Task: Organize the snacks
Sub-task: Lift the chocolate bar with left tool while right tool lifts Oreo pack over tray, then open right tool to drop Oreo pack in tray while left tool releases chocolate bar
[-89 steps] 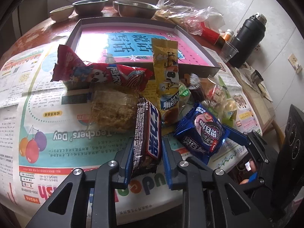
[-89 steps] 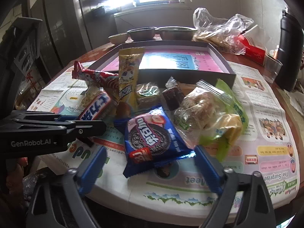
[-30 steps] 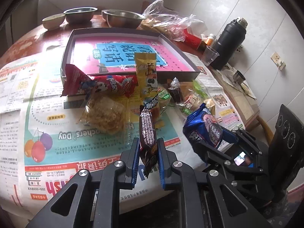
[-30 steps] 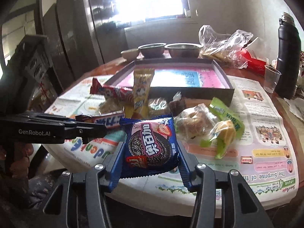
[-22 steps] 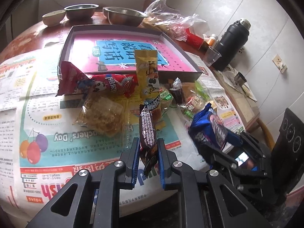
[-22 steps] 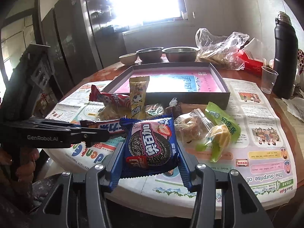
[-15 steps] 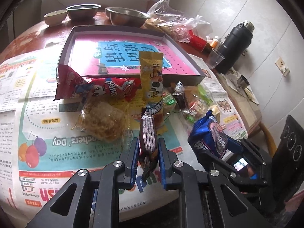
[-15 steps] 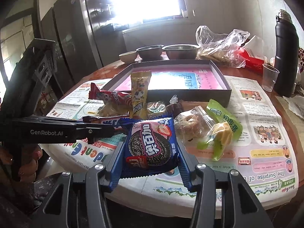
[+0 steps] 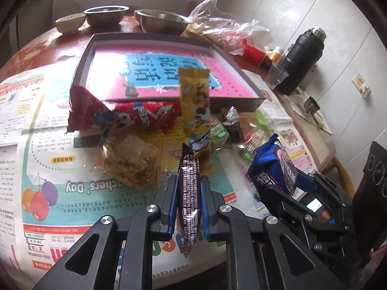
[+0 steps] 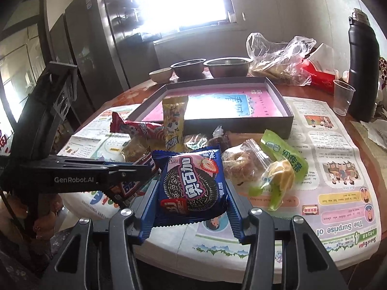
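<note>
Since the earlier frames both snacks have left the newspaper: the dark brown chocolate bar in its glossy wrapper (image 9: 188,193), which lay flat near the front edge of the table, is now lifted and turned on edge, and the blue foil pack of chocolate sandwich cookies (image 10: 192,188) has come up too.

The left gripper (image 9: 187,201) is closed tight on the bar, its blue pads pressing the two broad faces. The right gripper (image 10: 191,193) stands partly open around the cookie pack, with both jaws against the pack's side edges, so it is gripped across its width.

The bar's long axis runs along the gripper's fingers, one crimped end pointing away toward the shallow dark grey cardboard box with the pink lining (image 9: 241,102), the other hanging back below the jaws. The cookie pack faces its camera, printed side up, its long axis likewise front to back.

By my reading the task is barely begun. The box at the far side of the table looks empty, though glare hides part of its floor. The red wrapper (image 9: 135,118), the yellow packet (image 9: 194,96), the clear bag of golden pastry (image 9: 130,162) and the green-labelled bag (image 10: 283,169) remain piled on the newspaper (image 9: 48,169) before the box's near wall.
</note>
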A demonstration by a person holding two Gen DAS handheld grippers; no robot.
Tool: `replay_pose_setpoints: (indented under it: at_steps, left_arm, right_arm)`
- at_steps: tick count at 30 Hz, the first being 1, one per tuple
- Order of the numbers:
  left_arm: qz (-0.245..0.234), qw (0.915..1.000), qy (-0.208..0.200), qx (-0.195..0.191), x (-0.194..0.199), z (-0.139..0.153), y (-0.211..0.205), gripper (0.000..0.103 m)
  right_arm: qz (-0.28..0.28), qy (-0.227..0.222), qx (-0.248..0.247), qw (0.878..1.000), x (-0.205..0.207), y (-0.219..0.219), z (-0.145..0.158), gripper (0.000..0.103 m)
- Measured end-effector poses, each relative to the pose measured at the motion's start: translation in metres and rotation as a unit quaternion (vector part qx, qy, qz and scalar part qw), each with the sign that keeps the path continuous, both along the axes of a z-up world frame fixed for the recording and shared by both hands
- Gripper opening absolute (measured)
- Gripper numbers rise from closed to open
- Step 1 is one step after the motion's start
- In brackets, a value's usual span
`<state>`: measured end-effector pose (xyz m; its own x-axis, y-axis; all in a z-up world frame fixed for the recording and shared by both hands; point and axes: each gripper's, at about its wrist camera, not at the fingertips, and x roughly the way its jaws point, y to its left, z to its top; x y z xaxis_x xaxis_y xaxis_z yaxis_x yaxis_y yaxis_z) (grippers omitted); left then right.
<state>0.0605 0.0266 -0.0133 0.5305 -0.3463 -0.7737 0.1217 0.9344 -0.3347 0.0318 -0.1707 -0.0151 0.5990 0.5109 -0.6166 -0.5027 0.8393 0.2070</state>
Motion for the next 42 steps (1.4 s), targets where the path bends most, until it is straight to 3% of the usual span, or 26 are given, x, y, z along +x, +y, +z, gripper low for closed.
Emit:
replay_pose_setpoints:
  at_steps: [12, 21, 35, 42]
  left_arm:
    - [0.006, 0.9988, -0.048, -0.011, 0.013, 0.040, 0.007, 0.017]
    - [0.040, 0.9954, -0.086, -0.012, 0.039, 0.067, 0.023, 0.017]
    - [0.086, 0.9906, -0.104, -0.024, 0.087, 0.084, 0.045, 0.017]
    - [0.086, 0.9919, -0.088, -0.030, 0.102, 0.069, 0.040, 0.017]
  right_arm:
    - [-0.016, -0.016, 0.015, 1.000, 0.024, -0.003, 0.023, 0.052]
    - [-0.050, -0.032, 0.026, 0.998, 0.059, -0.008, 0.044, 0.052]
    - [-0.072, -0.043, 0.042, 0.996, 0.121, -0.011, 0.075, 0.052]
    - [-0.086, -0.041, 0.046, 0.994, 0.140, -0.009, 0.076, 0.052]
